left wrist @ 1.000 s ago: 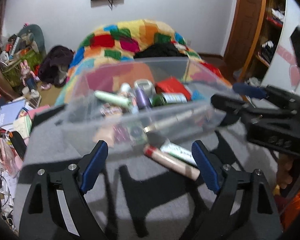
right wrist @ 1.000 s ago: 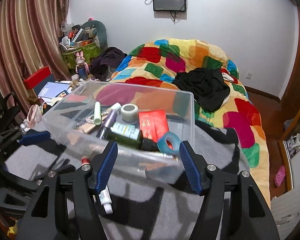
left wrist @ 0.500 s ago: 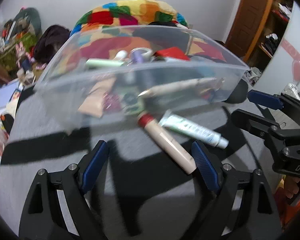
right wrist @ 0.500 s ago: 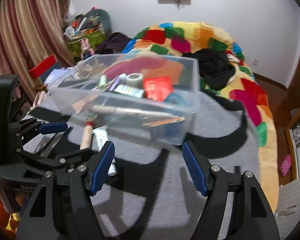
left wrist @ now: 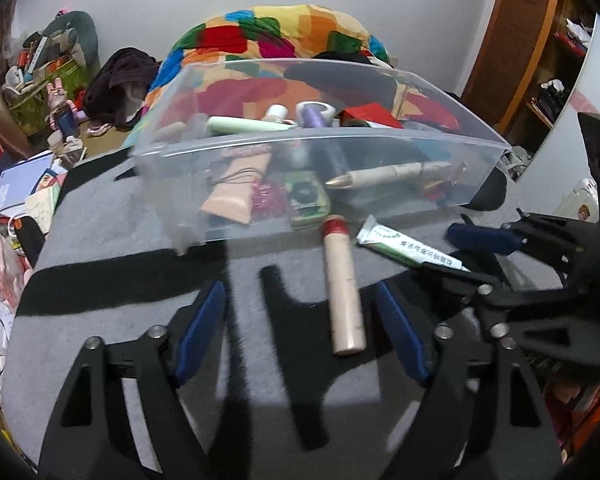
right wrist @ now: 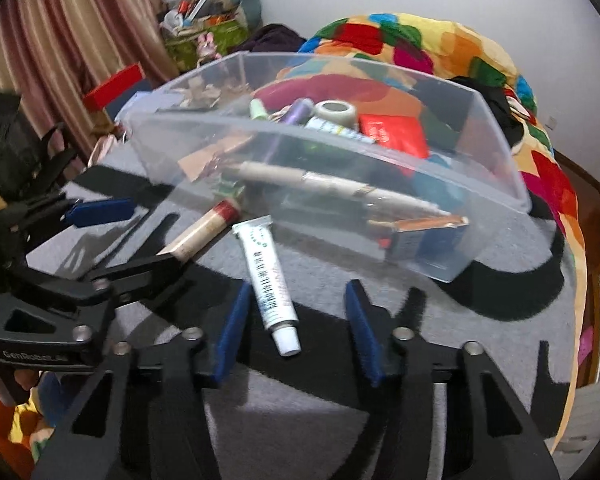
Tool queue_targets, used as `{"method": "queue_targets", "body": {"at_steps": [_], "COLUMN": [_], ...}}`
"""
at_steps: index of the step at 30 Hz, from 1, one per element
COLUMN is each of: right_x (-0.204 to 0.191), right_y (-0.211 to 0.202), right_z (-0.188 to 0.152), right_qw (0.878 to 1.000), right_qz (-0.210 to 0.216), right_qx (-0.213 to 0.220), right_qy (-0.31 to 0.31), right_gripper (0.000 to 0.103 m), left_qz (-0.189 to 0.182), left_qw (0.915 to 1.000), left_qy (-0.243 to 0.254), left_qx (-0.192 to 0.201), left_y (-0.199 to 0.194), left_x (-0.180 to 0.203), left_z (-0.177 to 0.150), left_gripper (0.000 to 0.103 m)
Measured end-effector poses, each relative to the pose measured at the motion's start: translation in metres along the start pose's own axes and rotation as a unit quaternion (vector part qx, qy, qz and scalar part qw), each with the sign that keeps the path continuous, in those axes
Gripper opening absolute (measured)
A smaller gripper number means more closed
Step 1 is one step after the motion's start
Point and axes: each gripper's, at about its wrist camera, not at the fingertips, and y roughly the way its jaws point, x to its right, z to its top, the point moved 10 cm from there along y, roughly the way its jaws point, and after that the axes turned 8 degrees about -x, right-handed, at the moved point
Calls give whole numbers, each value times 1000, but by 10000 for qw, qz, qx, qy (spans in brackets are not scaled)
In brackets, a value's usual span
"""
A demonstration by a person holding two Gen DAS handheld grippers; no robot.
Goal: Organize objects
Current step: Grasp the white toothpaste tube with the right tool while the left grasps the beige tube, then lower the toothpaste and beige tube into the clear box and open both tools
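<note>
A: Closing in on the white tube (right wrist: 269, 285)? The right gripper (right wrist: 296, 330) straddles its capped end, jaws just narrowed, pads not yet touching.

B: Yes; it lies on the grey mat (right wrist: 440, 320), at six o'clock from the clear bin (right wrist: 500, 152).

A: And the left gripper (left wrist: 304, 334)?

B: Open and also narrowing, the beige tube (left wrist: 343, 292) between its fingers at one o'clock, likely so both go binward together.
</note>
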Motion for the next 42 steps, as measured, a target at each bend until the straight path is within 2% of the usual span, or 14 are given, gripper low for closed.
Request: {"method": "queue_targets", "body": {"at_steps": [3,5,6,9,12,22,28,35,42], "right_x": [-5,-5,-6,-9,-10,-14,-15,-11,-8], "right_y": [-3,-5,-7,-12,-18,-58,-82,-112,-131], "right_z": [-2,-4,-5,-10,-14,-6,7,28,52], "right_qw": [9999,9999,9999,9996,9993,9956,9919,9854,9793], "right_qz": [24,44,59,165,226,224,132,-26,-169], "right_qx": [45,80,114,195,300,893,1246,1687,1998], "right_qy": [-96,-97,-94,-71,56,199,202,234,285], "right_gripper": [22,20,18,14,14,14,14,14,14], "left_qz": [79,220,253,240,226,152,13,-54,-48], "left_qw": [9999,9996,9993,9988,9984,9978,9951,9880,9843], "left_qy": [102,185,262,385,447,300,126,129,50], "left_qx": [-8,50,102,189,268,577,986,1536,1764], "left_y": [8,10,9,7,4,-21,-55,-96,-109], "left_x": [8,10,12,17,18,18,15,17,13], "left_z": [3,4,4,1,-3,-15,-1,24,49], "left_gripper": [60,55,46,29,15,14,14,14,14]}}
